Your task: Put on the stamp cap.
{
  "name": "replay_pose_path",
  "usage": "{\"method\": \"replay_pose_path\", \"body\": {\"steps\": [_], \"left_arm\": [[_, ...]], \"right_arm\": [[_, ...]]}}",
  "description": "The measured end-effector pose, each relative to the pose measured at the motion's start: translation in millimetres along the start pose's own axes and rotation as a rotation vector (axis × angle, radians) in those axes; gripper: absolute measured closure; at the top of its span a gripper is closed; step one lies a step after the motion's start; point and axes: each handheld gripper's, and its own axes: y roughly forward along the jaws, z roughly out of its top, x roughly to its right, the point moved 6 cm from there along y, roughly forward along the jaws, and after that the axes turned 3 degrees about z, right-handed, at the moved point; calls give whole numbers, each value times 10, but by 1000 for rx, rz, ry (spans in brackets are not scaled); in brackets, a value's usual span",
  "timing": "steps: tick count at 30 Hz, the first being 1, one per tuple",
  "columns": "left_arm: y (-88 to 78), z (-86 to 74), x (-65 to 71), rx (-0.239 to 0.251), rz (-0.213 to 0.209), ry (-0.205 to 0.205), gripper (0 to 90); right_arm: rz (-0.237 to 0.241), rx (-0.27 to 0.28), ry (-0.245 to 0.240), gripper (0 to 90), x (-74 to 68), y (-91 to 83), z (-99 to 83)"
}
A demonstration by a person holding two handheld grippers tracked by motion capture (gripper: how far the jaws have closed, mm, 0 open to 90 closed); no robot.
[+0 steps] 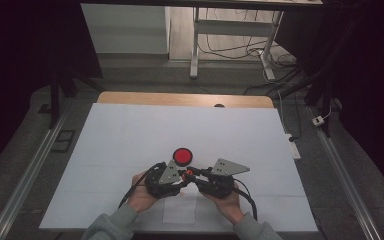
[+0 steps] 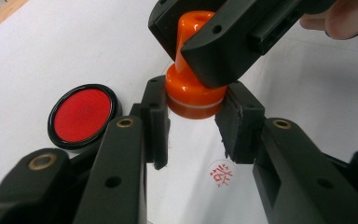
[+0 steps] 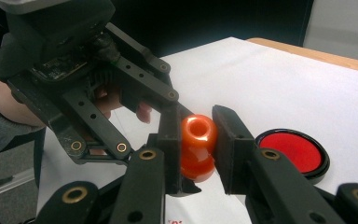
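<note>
Two sets of tongs share one orange stamp (image 2: pixel 193 91), held just above the white sheet (image 1: pixel 130 135) on the table. Left tongs (image 2: pixel 193 121) are clenched on the stamp's wide base; right tongs (image 3: pixel 196 140) are clenched on its knob/handle. Stamp's long axis runs roughly upright, tilted a bit, base twd the sheet. Landmark: red ink pad (image 1: pixel 182 156), open, lies just beyond the stamp, nearer the left-hand side, not touching. Directly under the stamp base, on the sheet, sits a red round imprint (image 2: pixel 220 173) w/ a character, too small to read. No brand or label legible elsewhere.
</note>
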Motion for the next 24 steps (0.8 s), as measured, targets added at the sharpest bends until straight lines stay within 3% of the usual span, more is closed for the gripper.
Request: {"method": "replay_pose_path", "body": {"steps": [24], "left_arm": [[19,-3,-3,11,-2,-21,642]], "right_arm": [[-10,-10,-4,726,6,-7,16]]}}
